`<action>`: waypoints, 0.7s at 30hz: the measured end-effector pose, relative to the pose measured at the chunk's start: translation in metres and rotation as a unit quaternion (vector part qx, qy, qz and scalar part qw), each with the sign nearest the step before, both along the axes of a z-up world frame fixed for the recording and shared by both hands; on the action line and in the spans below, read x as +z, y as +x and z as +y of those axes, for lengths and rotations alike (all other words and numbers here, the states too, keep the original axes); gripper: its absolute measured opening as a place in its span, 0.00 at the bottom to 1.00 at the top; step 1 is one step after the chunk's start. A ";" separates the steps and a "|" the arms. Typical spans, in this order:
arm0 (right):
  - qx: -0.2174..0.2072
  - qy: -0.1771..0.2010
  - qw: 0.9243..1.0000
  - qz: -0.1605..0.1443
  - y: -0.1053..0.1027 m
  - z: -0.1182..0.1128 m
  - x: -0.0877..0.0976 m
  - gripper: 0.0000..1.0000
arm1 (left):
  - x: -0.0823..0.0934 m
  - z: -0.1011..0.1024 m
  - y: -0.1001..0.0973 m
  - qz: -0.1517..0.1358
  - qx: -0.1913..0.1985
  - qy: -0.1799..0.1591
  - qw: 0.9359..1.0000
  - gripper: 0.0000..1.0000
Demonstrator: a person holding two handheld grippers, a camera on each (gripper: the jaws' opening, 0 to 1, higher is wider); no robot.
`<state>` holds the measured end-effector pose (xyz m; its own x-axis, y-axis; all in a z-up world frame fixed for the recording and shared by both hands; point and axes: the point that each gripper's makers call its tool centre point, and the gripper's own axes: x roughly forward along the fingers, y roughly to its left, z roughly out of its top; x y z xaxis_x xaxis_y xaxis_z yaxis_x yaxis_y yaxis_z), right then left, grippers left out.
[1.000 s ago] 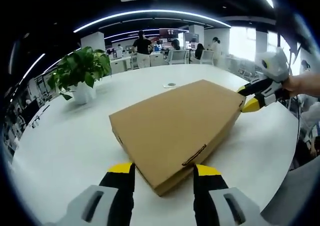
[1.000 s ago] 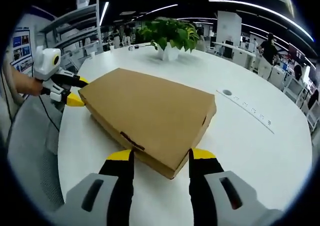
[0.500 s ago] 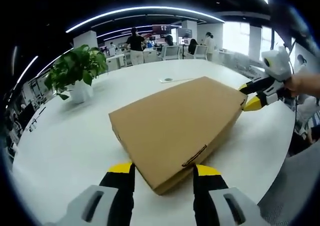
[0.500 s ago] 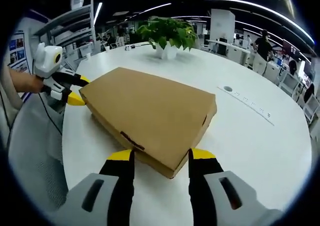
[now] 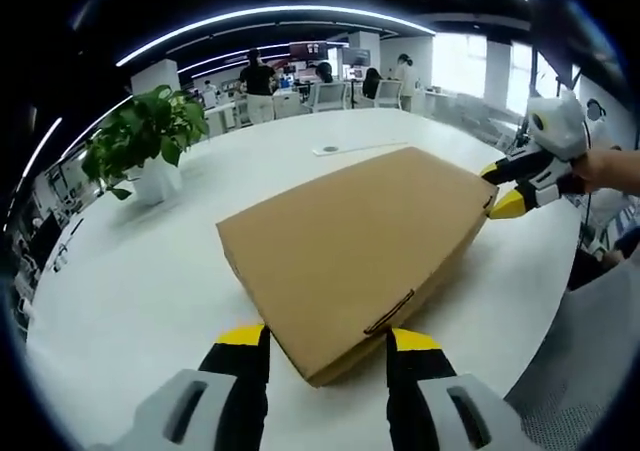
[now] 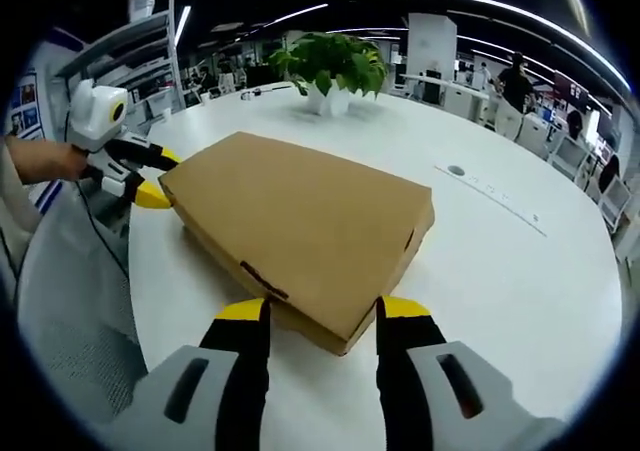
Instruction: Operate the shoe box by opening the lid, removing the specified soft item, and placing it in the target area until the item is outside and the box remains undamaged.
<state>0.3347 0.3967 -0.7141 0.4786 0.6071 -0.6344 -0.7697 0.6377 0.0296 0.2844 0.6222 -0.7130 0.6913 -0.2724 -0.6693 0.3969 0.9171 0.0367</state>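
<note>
Lid not yet lifted: both hand-held grippers bracket opposite corners of the closed shoe box (image 5: pixel 355 246).

Box lies mid-surface (image 5: pixel 130 291); left hand-held gripper (image 5: pixel 325 343) and right hand-held gripper (image 6: pixel 318 316) gape wide, gripping nothing; right shows at 3 o'clock in the left gripper view. Next, I judge: raise the lid gently.

potted plant (image 5: pixel 140 146) on white round table (image 5: pixel 130 271) | table grommet (image 6: pixel 456 171) | people standing in office behind

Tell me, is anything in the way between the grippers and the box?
Nothing visible: the left gripper and right gripper each straddle an opposite corner of the closed shoe box, jaws open.
</note>
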 end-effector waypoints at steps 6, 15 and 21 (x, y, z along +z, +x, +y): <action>-0.013 -0.004 1.000 0.001 -0.007 0.006 0.000 0.38 | 0.000 0.007 -0.002 0.005 -0.011 0.002 1.000 0.46; -0.038 -0.006 0.999 0.006 -0.022 0.017 -0.001 0.38 | 0.001 0.018 -0.008 0.016 -0.035 0.006 0.999 0.46; -0.045 -0.007 0.999 0.002 -0.031 0.023 -0.001 0.38 | 0.002 0.022 -0.012 0.027 -0.045 0.011 0.999 0.46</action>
